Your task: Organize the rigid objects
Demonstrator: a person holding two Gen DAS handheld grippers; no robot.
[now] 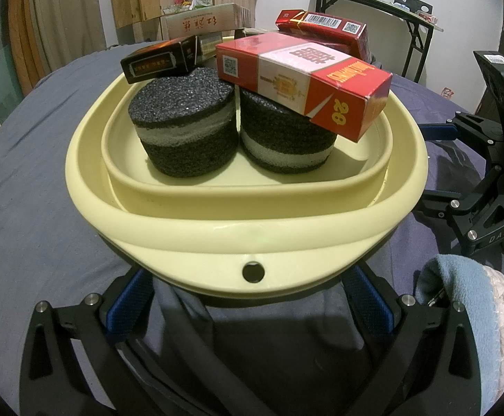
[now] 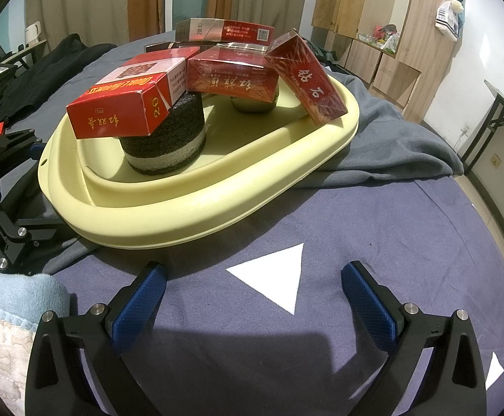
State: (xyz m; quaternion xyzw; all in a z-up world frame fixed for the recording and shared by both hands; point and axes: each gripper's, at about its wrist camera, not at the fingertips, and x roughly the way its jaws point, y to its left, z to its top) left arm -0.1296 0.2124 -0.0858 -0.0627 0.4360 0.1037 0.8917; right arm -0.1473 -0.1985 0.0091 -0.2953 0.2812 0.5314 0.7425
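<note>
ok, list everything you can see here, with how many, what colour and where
tray: one, cream, on the blue cloth, near rim between the left gripper's fingers
foam pucks: two seen clearly, black with a white band, side by side in the tray
red boxes: at least four, red and white, on the pucks or leaning on the tray rim
dark box: one, black, on the left puck
cloth: one, blue-grey, under everything
triangle: one, white, on the cloth
left gripper: open, at the tray rim
right gripper: open, empty, over the cloth
</note>
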